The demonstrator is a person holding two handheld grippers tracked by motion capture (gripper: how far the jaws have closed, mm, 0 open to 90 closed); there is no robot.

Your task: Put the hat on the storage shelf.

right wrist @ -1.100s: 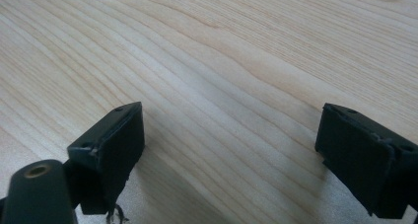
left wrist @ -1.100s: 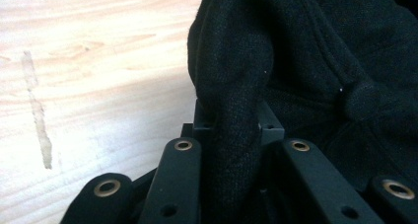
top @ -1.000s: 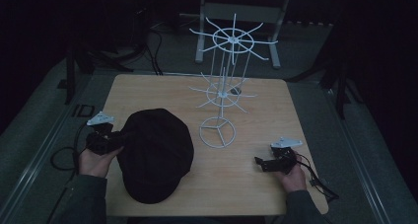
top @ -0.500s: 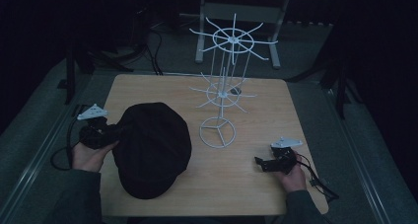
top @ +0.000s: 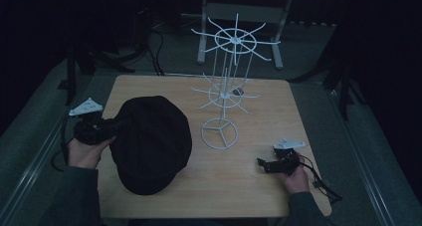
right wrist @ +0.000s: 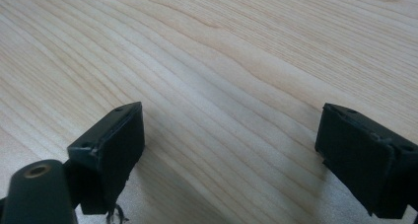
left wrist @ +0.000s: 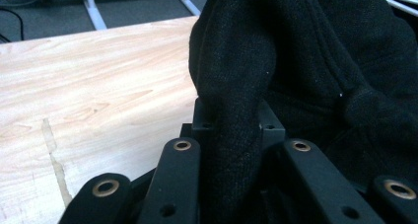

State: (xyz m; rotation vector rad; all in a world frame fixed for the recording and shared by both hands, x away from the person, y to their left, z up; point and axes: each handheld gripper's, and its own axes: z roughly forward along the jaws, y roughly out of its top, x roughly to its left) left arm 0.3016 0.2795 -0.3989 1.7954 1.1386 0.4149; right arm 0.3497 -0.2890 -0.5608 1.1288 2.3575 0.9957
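High view: black cap (top: 151,144) lies on the near-left of the table (top: 259,191), left of the white wire rack (top: 225,94). Left gripper (top: 102,130) meets the cap's left edge; right gripper (top: 266,165) rests near-right, well apart. Left gripper view: jaws clamped on a fold of cap (left wrist: 236,115). Right gripper view: jaws wide apart, holding nothing, over bare wood.

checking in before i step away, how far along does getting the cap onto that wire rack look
Done: the left tongs are clamped on a fold at the edge of the black cap. In hand: the cap's gripped edge looks raised, the rest seems to lie on the table. Left: no cap hangs on the white wire rack, if that's the goal. The right tongs sit open above bare wood.
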